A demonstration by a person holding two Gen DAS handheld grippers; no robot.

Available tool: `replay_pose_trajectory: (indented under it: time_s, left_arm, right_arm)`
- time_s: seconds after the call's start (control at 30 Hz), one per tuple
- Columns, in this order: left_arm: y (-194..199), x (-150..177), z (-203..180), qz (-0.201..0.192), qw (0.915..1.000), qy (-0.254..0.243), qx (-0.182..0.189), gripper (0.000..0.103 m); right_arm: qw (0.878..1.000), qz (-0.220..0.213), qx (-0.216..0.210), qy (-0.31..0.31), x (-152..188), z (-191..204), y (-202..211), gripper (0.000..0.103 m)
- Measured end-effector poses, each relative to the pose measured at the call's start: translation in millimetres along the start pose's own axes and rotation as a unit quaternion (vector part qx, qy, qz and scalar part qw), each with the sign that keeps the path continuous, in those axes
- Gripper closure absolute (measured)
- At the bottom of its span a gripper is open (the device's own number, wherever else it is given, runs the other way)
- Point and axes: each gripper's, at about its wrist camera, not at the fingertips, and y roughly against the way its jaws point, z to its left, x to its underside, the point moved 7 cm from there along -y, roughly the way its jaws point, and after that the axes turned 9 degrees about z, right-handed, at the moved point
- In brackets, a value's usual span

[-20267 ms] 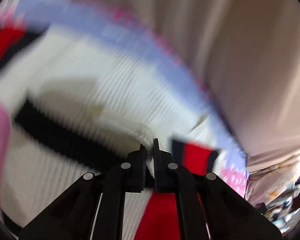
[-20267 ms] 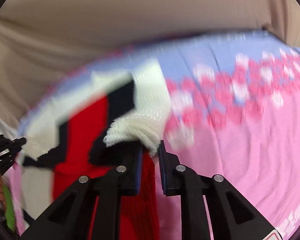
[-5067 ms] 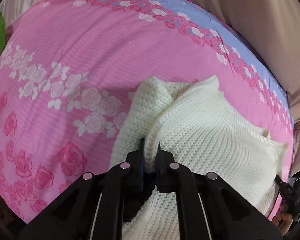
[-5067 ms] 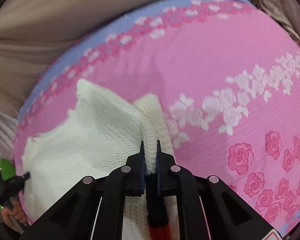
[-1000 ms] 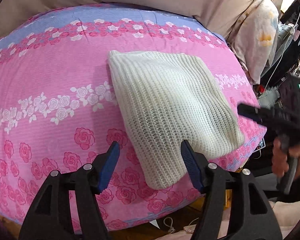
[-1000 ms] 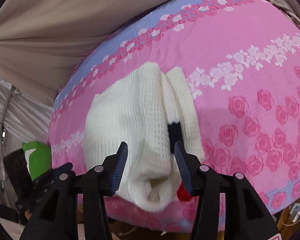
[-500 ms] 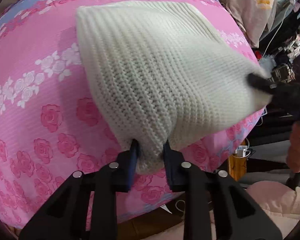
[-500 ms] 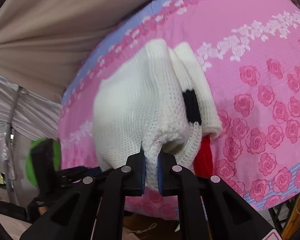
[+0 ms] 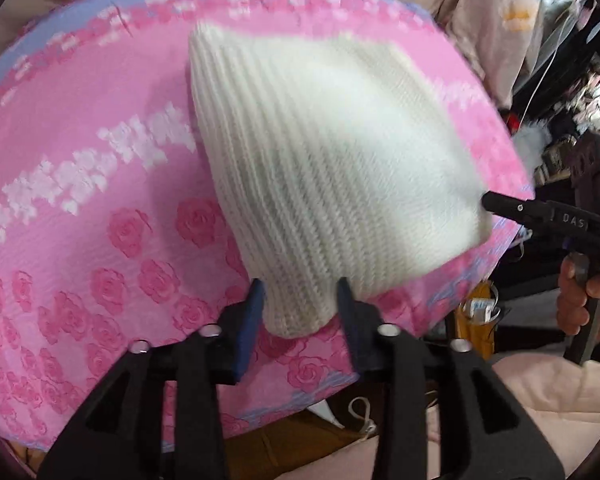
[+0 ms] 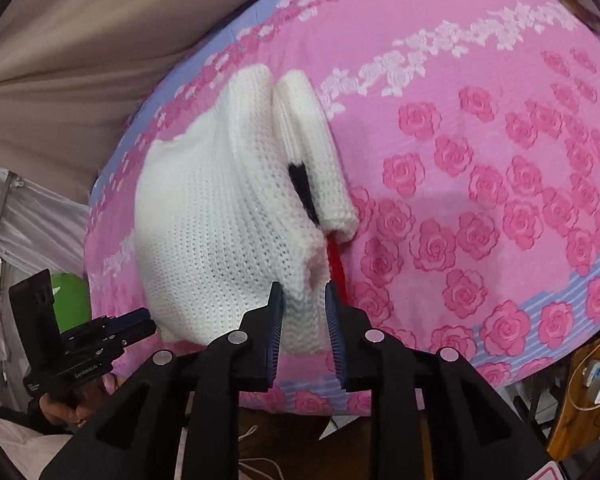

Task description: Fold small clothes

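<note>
A folded cream knit sweater (image 9: 328, 168) lies on the pink rose-print bedspread (image 9: 80, 208), near its front edge. In the right wrist view the sweater (image 10: 220, 216) shows a black stripe and a bit of red at its folded side. My left gripper (image 9: 300, 296) is open, its jaws either side of the sweater's near-left corner. My right gripper (image 10: 303, 300) is open around the near-right corner. Each gripper shows in the other's view, the right gripper (image 9: 500, 204) at the sweater's right corner and the left gripper (image 10: 140, 324) at its left.
The bedspread (image 10: 480, 160) has a lavender border and drops off at the front edge. Beige fabric (image 10: 100, 40) hangs behind the bed. A pillow (image 9: 504, 20) and clutter lie to the right. A green object (image 10: 70, 300) sits at left.
Both grippers were shut on the sweater's near corners half a second ago and have now opened. The sweater has dropped back onto the bedspread.
</note>
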Motion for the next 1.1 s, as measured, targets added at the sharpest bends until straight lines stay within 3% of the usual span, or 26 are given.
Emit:
replay_pose_trajectory:
  time_s: [0.03,0.1,0.17,0.27,0.3,0.33,0.37,0.4,0.47,0.57,0.67,0.77,0.8,0.9,1.0,1.1]
  left_arm:
    - [15,-5,2,-0.026,0.9996,0.008,0.005,0.044]
    - [35,-20,3,-0.068,0.9972,0.025,0.017,0.032]
    - [38,-38,1,-0.087,0.9955,0.033,0.022,0.031]
    - [30,-68,3,-0.103,0.994,0.036,-0.005,0.031]
    - [23,-76,3,-0.099,0.9941,0.041,-0.016,0.031]
    - [19,-78,2,-0.097,0.9942,0.042,-0.018,0.031]
    - [14,-82,2,-0.095,0.9943,0.043,-0.022,0.031]
    - [14,-83,4,-0.096,0.9938,0.048,-0.031,0.031]
    - [21,-84,3,-0.104,0.9929,0.049,-0.029,0.031]
    - [15,-84,6,-0.103,0.9925,0.05,-0.043,0.031]
    - [-22,-81,16,-0.071,0.9938,0.055,-0.066,0.031]
    - [-36,-74,27,-0.065,0.9929,0.066,-0.074,0.029]
    - [-35,-72,29,-0.066,0.993,0.072,-0.067,0.029]
    - [-17,-69,31,-0.078,0.9913,0.085,-0.064,0.031]
    - [-3,-71,29,-0.09,0.9896,0.083,-0.076,0.031]
    - [-28,-73,38,-0.057,0.9903,0.077,-0.101,0.029]
  right_arm:
    - [1.0,-0.017,0.004,0.005,-7,4,11,0.072]
    - [0.999,-0.043,0.002,0.007,-24,13,23,0.049]
    - [0.998,-0.057,-0.016,0.011,-49,24,21,0.046]
    - [0.999,-0.043,0.01,0.031,-77,38,-16,0.044]
    - [0.999,-0.03,0.022,0.039,-83,40,-33,0.047]
    - [0.998,-0.013,0.024,0.048,-87,43,-48,0.057]
    - [0.998,0.0,0.025,0.057,-89,44,-60,0.091]
    - [0.998,0.001,0.029,0.058,-90,46,-61,0.089]
    - [0.996,-0.05,0.008,0.072,-97,64,-28,0.09]
    - [0.992,-0.084,0.029,0.085,-105,61,-6,0.09]
    - [0.992,0.015,0.097,0.076,-100,14,-71,0.086]
    - [0.997,-0.017,0.055,0.05,-103,21,-49,0.084]
    - [0.997,-0.047,0.046,0.043,-103,28,-29,0.081]
    - [0.992,-0.082,0.058,0.072,-94,51,9,0.079]
    - [0.991,-0.055,0.043,0.112,-73,82,7,0.089]
    - [0.986,-0.015,0.076,0.147,-49,92,-30,0.091]
